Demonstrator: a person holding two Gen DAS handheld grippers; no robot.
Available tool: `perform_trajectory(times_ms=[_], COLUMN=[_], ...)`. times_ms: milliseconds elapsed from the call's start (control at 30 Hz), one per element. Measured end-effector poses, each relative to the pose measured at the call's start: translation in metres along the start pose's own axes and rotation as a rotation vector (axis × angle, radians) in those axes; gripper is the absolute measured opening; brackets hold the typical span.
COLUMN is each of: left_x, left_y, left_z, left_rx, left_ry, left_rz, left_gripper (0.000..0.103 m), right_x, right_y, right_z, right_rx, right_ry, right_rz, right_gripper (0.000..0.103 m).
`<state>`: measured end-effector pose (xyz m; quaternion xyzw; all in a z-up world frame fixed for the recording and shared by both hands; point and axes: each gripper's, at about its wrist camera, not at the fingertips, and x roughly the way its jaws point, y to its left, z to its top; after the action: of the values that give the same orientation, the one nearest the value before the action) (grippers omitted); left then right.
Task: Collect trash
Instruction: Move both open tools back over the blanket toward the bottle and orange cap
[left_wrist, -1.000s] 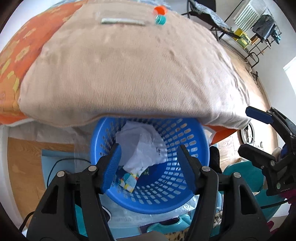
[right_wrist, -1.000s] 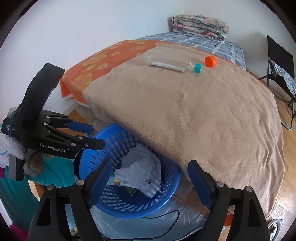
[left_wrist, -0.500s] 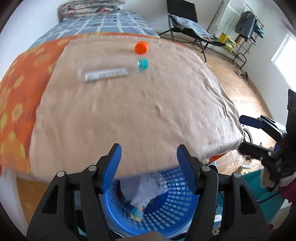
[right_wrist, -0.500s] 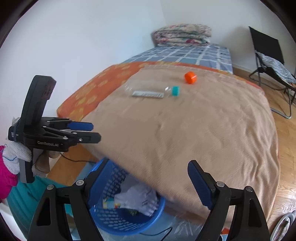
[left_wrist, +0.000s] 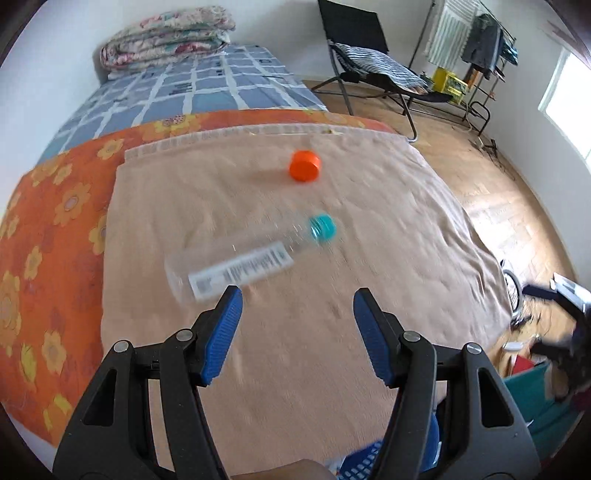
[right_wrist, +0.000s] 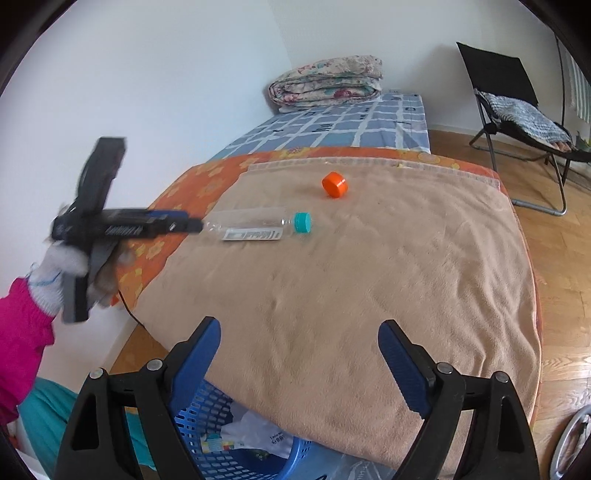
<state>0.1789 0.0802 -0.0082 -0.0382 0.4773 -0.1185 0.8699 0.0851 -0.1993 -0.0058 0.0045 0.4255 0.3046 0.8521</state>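
Observation:
A clear plastic bottle (left_wrist: 236, 262) (right_wrist: 251, 225) with a teal cap lies on its side on the tan blanket (left_wrist: 295, 332) (right_wrist: 369, 277) of the bed. Beyond it sits an orange cap (left_wrist: 304, 166) (right_wrist: 334, 184). My left gripper (left_wrist: 297, 325) hovers open just short of the bottle, nothing between its fingers. In the right wrist view the left gripper (right_wrist: 184, 224) is held by a gloved hand at the bottle's base end. My right gripper (right_wrist: 299, 354) hangs over the blanket's near edge, jaws opening and empty. The blue basket (right_wrist: 207, 424) (left_wrist: 362, 465) with crumpled paper sits on the floor below.
A folded quilt (left_wrist: 166, 40) (right_wrist: 328, 83) lies at the head of the bed on a blue checked sheet. A black folding chair (left_wrist: 369, 66) (right_wrist: 517, 107) and a drying rack (left_wrist: 476, 48) stand on the wooden floor to the right. A white wall runs along the left.
Both grippers rose from over the blue basket and moved forward over the bed. The bottle and orange cap now lie much nearer the left gripper; the basket has dropped to the bottom edge.

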Motion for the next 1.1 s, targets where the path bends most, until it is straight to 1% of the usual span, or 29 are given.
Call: perform_trajectory(times_ms=[67, 133, 267, 400, 467, 500, 533, 633, 767, 800, 867, 967, 1033, 1100], left_x=[0.011, 0.023, 0.047, 0.068, 0.076, 0.079, 0.079, 0.079, 0.085, 0.089, 0.095, 0.103, 0.109, 0.115], left_y=[0.011, 0.018, 0.031, 0.037, 0.034, 0.031, 0.026, 0.013, -0.013, -0.021, -0.028, -0.031, -0.026, -0.018], left_z=[0.012, 0.025, 0.041, 0.045, 0.042, 0.041, 0.04, 0.037, 0.027, 0.024, 0.02, 0.019, 0.021, 0.024], left_rx=[-0.028, -0.035, -0.07, -0.096, -0.078, -0.057, -0.021, 0.05, 0.249, 0.316, 0.384, 0.436, 0.434, 0.412], left_ry=[0.004, 0.01, 0.048, 0.084, 0.124, 0.137, 0.139, 0.165, 0.204, 0.213, 0.222, 0.22, 0.214, 0.213], left_rz=[-0.01, -0.01, -0.043, -0.051, -0.068, -0.062, -0.044, -0.023, 0.098, 0.14, 0.182, 0.234, 0.261, 0.281], left_gripper=[0.064, 0.064, 0.064, 0.064, 0.064, 0.065, 0.065, 0.065, 0.065, 0.068, 0.072, 0.073, 0.073, 0.075], right_x=[0.002, 0.003, 0.004, 0.007, 0.008, 0.009, 0.01, 0.011, 0.015, 0.016, 0.018, 0.021, 0.022, 0.023], right_y=[-0.001, 0.0, 0.002, 0.003, 0.002, 0.002, 0.002, 0.0, -0.005, -0.008, -0.013, -0.023, -0.024, -0.024], right_z=[0.001, 0.001, 0.001, 0.002, 0.003, 0.004, 0.005, 0.006, 0.009, 0.009, 0.01, 0.011, 0.013, 0.015], right_rx=[0.009, 0.01, 0.014, 0.015, 0.02, 0.023, 0.023, 0.028, 0.058, 0.077, 0.109, 0.163, 0.162, 0.146], right_ry=[0.01, 0.019, 0.024, 0.029, 0.03, 0.031, 0.033, 0.036, 0.046, 0.05, 0.057, 0.065, 0.064, 0.059], right_rz=[0.013, 0.022, 0.04, 0.046, 0.049, 0.053, 0.053, 0.055, 0.062, 0.061, 0.065, 0.081, 0.069, 0.052], right_gripper=[0.089, 0.089, 0.089, 0.089, 0.089, 0.089, 0.089, 0.089, 0.089, 0.089, 0.089, 0.089, 0.089, 0.089])
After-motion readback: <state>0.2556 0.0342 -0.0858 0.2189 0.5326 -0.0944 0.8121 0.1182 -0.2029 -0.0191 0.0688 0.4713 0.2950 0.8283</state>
